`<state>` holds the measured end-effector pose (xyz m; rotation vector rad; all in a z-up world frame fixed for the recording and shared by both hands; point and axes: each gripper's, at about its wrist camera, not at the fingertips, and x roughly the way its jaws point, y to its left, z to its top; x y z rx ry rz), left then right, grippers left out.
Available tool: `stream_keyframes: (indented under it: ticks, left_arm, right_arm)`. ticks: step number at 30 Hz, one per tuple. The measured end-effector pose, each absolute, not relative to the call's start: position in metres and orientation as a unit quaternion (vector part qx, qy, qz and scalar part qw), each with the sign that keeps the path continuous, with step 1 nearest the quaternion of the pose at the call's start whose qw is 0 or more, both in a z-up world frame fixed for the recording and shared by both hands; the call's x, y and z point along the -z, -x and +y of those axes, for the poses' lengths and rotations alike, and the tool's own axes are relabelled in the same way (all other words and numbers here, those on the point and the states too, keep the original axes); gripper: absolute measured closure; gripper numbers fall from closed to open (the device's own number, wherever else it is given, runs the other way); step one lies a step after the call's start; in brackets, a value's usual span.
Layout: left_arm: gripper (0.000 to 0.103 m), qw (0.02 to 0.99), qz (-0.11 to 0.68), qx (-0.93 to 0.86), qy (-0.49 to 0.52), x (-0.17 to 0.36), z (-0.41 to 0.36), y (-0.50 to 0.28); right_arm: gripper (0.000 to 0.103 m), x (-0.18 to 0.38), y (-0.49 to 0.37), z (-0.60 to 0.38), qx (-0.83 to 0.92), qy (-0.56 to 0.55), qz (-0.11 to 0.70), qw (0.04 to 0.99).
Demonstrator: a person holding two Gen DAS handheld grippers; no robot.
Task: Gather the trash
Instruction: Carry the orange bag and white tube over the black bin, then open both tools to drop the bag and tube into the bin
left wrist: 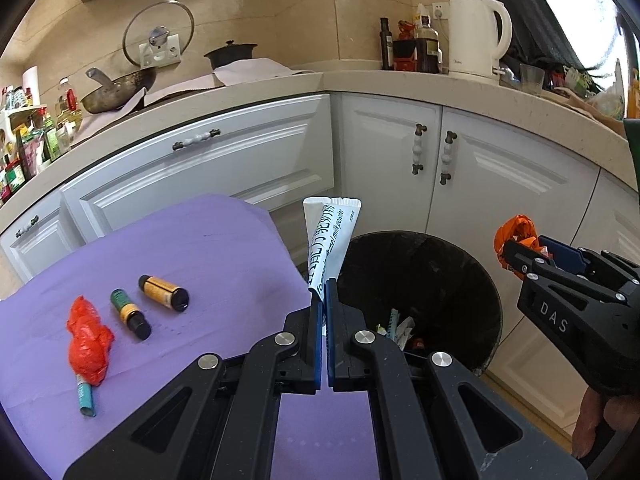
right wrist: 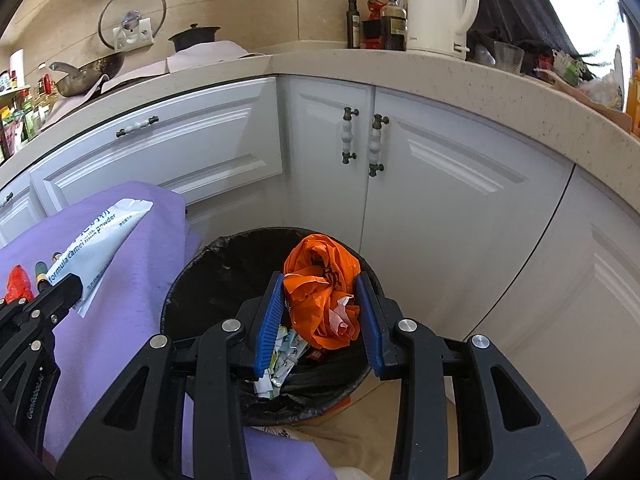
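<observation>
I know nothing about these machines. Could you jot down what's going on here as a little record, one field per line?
Setting: kitchen corner, white cabinets
Left tool: shut on a white paper milk-powder sachet, standing upright
Right tool: shut on a crumpled orange plastic bag, above the bin
Bin: round black lined trash bin on the floor, some wrappers already inside
Left on the purple cloth: crumpled red plastic wrapper, two small dark bottles with yellow labels, a teal tube
</observation>
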<state>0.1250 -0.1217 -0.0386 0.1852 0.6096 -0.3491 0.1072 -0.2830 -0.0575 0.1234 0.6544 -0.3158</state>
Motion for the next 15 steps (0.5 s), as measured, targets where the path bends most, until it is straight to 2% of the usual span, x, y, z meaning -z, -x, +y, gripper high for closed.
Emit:
stream_keyframes:
  ticks: [13,15]
  left_arm:
    - [0.099,0.926,0.323,0.171,-0.099,0.055,-0.144,-0.150]
    - [0.097,0.924,0.330,0.168,-0.096,0.058,-0.144,-0.154]
  right_arm:
    - [0.068,0.072,-0.127,-0.296,0.157,-0.067,0.327,0.930]
    - [0.060,0.075,-0.129,-0.299,0.157,-0.073,0.328,0.929]
